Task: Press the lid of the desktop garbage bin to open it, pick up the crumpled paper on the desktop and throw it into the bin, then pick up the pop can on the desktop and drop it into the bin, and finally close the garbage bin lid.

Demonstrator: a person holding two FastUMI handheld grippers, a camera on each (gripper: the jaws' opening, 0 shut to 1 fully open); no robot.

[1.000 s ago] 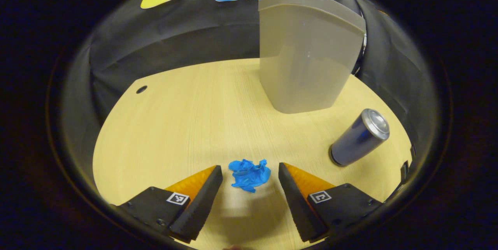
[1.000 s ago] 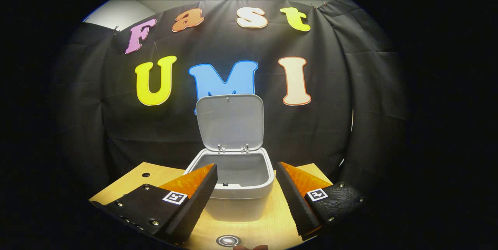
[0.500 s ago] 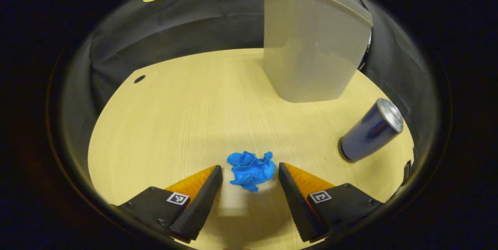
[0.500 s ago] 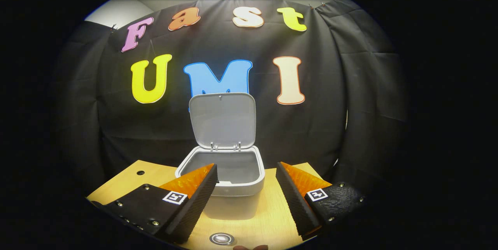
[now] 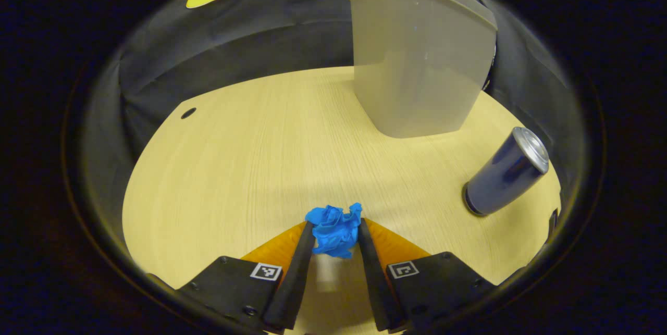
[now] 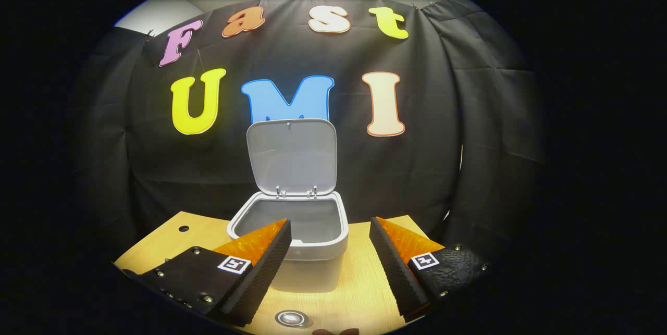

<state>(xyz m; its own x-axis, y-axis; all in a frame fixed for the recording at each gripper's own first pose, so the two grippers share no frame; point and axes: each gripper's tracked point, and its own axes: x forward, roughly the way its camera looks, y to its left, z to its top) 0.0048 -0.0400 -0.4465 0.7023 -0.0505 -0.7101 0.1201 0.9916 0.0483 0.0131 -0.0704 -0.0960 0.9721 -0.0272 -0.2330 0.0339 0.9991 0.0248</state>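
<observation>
In the left gripper view my left gripper (image 5: 335, 228) is shut on the blue crumpled paper (image 5: 333, 230), both fingers pressing its sides just above the wooden desktop (image 5: 250, 168). The grey garbage bin (image 5: 417, 59) stands beyond it to the right, and a dark pop can (image 5: 505, 171) with a silver top stands to the bin's right. In the right gripper view my right gripper (image 6: 330, 235) is open with nothing between its fingers, held in front of the bin (image 6: 292, 236), whose lid (image 6: 292, 155) stands upright and open. The can's top (image 6: 291, 318) shows at the bottom edge.
A small round hole (image 5: 188, 113) lies in the desktop near its far left edge. Black cloth hangs behind and around the desk. Bare wood spreads left of the bin.
My left gripper's fingers have closed from wide apart onto the blue paper. The right gripper has drawn back a little from the bin and stayed open.
</observation>
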